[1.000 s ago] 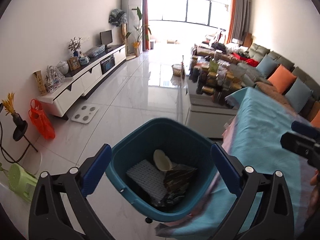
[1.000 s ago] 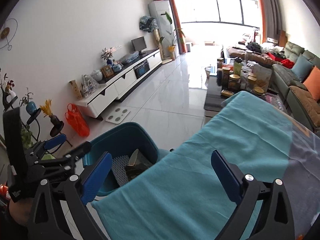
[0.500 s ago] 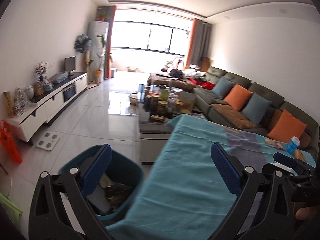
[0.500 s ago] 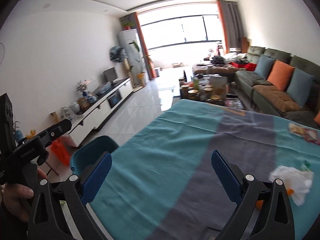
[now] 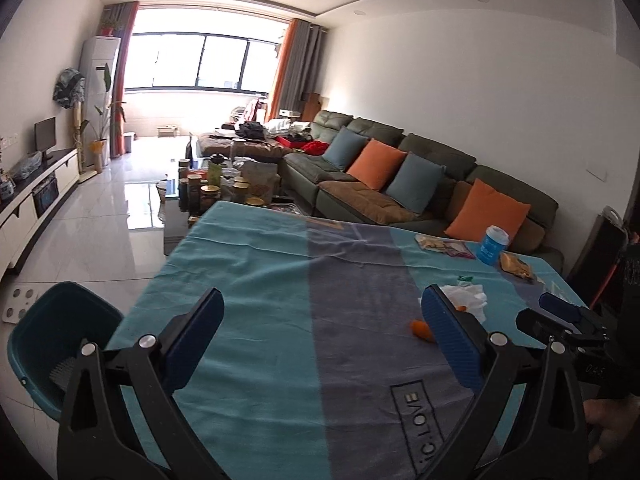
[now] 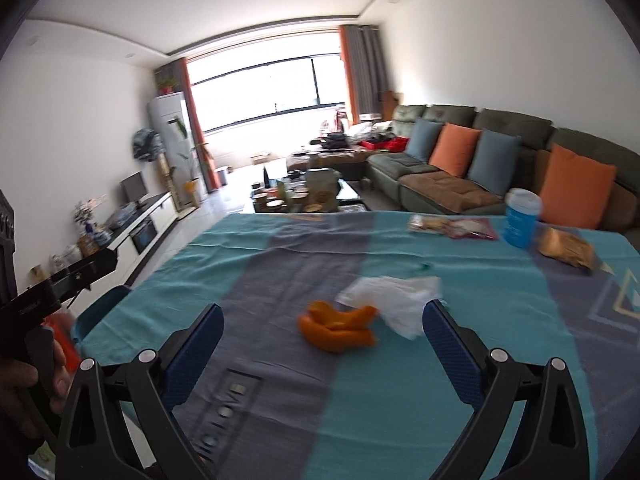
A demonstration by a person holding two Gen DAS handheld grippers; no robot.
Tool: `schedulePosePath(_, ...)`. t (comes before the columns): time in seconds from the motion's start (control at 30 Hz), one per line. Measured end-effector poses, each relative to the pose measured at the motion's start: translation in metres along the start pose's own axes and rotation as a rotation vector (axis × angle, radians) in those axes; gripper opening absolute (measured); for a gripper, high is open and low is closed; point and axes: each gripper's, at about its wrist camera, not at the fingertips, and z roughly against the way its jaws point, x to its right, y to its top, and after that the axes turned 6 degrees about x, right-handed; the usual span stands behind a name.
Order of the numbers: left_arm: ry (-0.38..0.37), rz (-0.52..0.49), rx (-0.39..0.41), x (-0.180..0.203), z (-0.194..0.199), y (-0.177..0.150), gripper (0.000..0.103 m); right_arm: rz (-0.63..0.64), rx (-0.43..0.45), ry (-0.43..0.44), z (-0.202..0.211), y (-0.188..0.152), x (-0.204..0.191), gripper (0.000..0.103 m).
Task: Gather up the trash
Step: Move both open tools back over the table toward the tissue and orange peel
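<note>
The right gripper (image 6: 323,348) is held above the desk (image 6: 460,360), and its two blue fingers (image 6: 452,354) stand wide apart with nothing between them. Just in front of it, on the grey stripe of the cloth, lies the orange peel (image 6: 338,326). It is a little left of the middle line between the fingers. The crumpled white tissue (image 6: 394,300) touches the peel on its right side and lies nearer to the right finger. Farther back on the desk are a blue cup (image 6: 521,218), a flat snack wrapper (image 6: 452,227) and a brown crumpled packet (image 6: 566,252), all well apart from the gripper.

The left gripper (image 5: 322,346) is also spread open and empty, over the teal part of the cloth. From this side the peel (image 5: 422,329) shows just beside its right finger, partly hidden, with the tissue (image 5: 468,298) behind it. The teal trash bin (image 5: 52,340) stands on the floor, below the left edge of the desk, near the left finger.
</note>
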Motion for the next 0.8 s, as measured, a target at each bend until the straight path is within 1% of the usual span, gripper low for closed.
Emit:
schedulePosePath(0.17, -0.085, -0.064, -0.062, 0.039, -0.032, -0.014, 0.097, -0.06, -0.028, -0.078, -0.004, -0.006, 0.04, 0.096)
schedulePosePath(0.23, -0.112, -0.09, -0.082, 0.052, -0.045, -0.018, 0.097, -0.073, -0.037, -0.095, -0.01, -0.008, 0.046, 0.094)
schedulePosePath(0.33, -0.139, -0.113, -0.102, 0.062, -0.063, -0.02, 0.097, -0.092, -0.07, -0.102, -0.021, -0.011, 0.056, 0.085)
schedulePosePath(0.43, -0.16, -0.111, -0.116, 0.069, -0.08, -0.017, 0.097, -0.095, -0.103, -0.105, -0.035, -0.011, 0.062, 0.079)
schedulePosePath(0.5, -0.177, -0.108, -0.126, 0.073, -0.091, -0.016, 0.097, -0.107, -0.119, -0.102, -0.044, -0.01, 0.066, 0.073)
schedulePosePath(0.57, -0.187, -0.108, -0.129, 0.078, -0.098, -0.014, 0.097, -0.108, -0.129, -0.098, -0.052, -0.008, 0.068, 0.07)
schedulePosePath(0.73, -0.256, -0.121, -0.152, 0.096, -0.122, -0.01, 0.097, -0.134, -0.143, -0.114, -0.063, -0.005, 0.08, 0.068)
schedulePosePath(0.8, -0.28, -0.124, -0.165, 0.106, -0.135, -0.01, 0.097, -0.143, -0.143, -0.124, -0.064, -0.004, 0.085, 0.065)
